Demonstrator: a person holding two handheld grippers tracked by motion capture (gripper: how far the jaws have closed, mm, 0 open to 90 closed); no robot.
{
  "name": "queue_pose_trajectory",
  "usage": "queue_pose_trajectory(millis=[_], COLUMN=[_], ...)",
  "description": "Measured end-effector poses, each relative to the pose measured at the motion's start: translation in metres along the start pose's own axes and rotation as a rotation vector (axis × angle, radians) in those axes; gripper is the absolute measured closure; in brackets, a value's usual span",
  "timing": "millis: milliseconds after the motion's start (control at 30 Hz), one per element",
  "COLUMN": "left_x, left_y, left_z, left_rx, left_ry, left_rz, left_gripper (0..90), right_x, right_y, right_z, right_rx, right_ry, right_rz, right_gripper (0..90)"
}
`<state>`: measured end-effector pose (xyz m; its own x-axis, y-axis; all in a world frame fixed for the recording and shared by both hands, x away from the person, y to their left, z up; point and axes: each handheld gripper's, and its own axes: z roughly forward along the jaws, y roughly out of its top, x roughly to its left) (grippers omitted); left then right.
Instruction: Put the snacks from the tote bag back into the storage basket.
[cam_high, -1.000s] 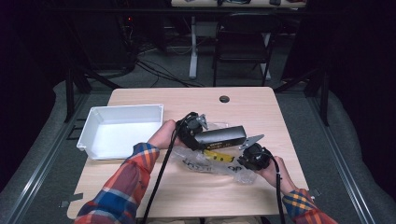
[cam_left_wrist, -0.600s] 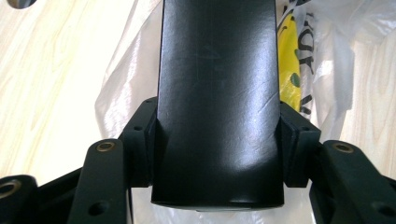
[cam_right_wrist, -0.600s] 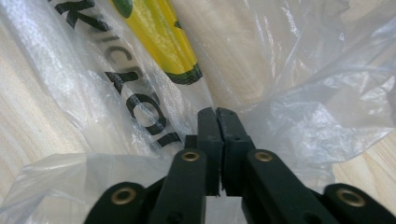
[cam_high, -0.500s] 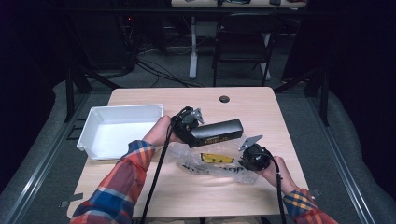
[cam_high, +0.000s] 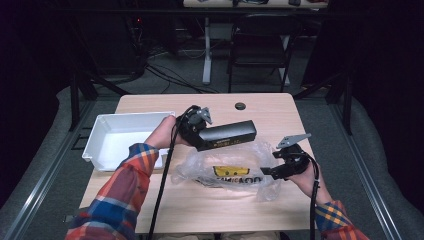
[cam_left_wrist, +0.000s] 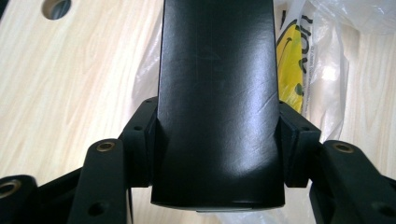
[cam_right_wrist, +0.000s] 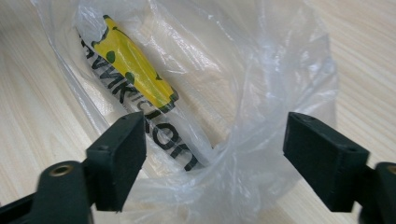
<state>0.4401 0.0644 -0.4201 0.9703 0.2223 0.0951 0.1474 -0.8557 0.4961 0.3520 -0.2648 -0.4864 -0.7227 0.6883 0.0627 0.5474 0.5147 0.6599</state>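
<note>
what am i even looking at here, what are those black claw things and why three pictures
A person sits at a wooden table and works with two hand-held grippers, black claws with two jaws each. The high view looks down from above. The other two pictures come from small cameras riding on each gripper, looking along its jaws.

The left gripper is shut on a long black box, lifted off the table; in the left gripper view the box sits clamped between the pads. The right gripper has just been opening its jaws; they stand open above a clear plastic bag with yellow and black print, without pressing it.

Also on the table: a white tray at the left and a small dark round thing near the far edge.
</note>
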Motion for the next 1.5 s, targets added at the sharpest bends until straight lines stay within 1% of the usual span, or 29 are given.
queue_pose_trajectory(millis=[167, 267, 367, 467, 567, 667, 733, 800, 933, 1067, 1100, 1133, 1167, 1233, 1333, 1433, 1500], left_x=[0.001, 0.002, 0.003, 0.004, 0.005, 0.007, 0.008, 0.01, 0.014, 0.019, 0.02, 0.021, 0.021, 0.023, 0.025, 0.027, 0.028], left_y=[-0.005, -0.008, -0.011, -0.015, -0.019, -0.023, -0.028, -0.032, -0.042, -0.055, -0.058, -0.061, -0.064, -0.07, -0.08, -0.091, -0.098], left_z=[-0.008, -0.013, -0.018, -0.023, -0.029, -0.034, -0.039, -0.043, -0.055, -0.067, -0.07, -0.073, -0.076, -0.083, -0.091, -0.098, -0.103], left_rx=[0.001, 0.002, 0.0, 0.0, -0.008, -0.015, -0.017, -0.016, -0.016, -0.035, -0.035, -0.027, -0.03, -0.031, -0.047, -0.042, -0.05], left_ry=[0.01, 0.014, 0.02, 0.027, 0.037, 0.036, 0.044, 0.053, 0.063, 0.081, 0.084, 0.089, 0.091, 0.104, 0.115, 0.126, 0.139], left_rz=[-0.007, -0.004, -0.008, -0.012, -0.019, -0.021, -0.028, -0.037, -0.045, -0.076, -0.081, -0.076, -0.085, -0.089, -0.106, -0.121, -0.135], left_gripper=[43.2, 43.2, 43.2, 43.2, 43.2, 43.2, 43.2, 43.2, 43.2, 43.2, 43.2, 43.2, 43.2, 43.2, 43.2, 43.2, 43.2], right_x=[-0.008, -0.012, -0.016, -0.02, -0.023, -0.026, -0.028, -0.028, -0.028, -0.029, -0.03, -0.031, -0.031, -0.031, -0.033, -0.033, -0.033], right_y=[-0.006, -0.009, -0.013, -0.018, -0.021, -0.023, -0.025, -0.026, -0.025, -0.027, -0.028, -0.028, -0.028, -0.028, -0.029, -0.03, -0.03], right_z=[-0.012, -0.017, -0.019, -0.017, -0.015, -0.015, -0.015, -0.014, -0.013, -0.013, -0.013, -0.014, -0.014, -0.013, -0.011, -0.009, -0.009], right_rx=[-0.033, -0.053, -0.047, -0.051, -0.039, -0.034, -0.037, -0.027, -0.025, -0.02, -0.023, -0.021, -0.021, -0.02, -0.017, -0.009, -0.005], right_ry=[0.004, -0.006, -0.013, -0.024, -0.033, -0.038, -0.039, -0.043, -0.042, -0.049, -0.047, -0.049, -0.051, -0.053, -0.05, -0.049, -0.054], right_rz=[0.041, 0.065, 0.08, 0.096, 0.105, 0.12, 0.125, 0.127, 0.13, 0.141, 0.143, 0.144, 0.145, 0.148, 0.15, 0.153, 0.153], right_gripper=[12.2, 11.1, 10.3, 10.0, 9.8, 9.8, 9.8, 9.9, 9.9, 10.0, 10.0, 10.1, 10.1, 10.1, 10.1, 10.2, 10.2])
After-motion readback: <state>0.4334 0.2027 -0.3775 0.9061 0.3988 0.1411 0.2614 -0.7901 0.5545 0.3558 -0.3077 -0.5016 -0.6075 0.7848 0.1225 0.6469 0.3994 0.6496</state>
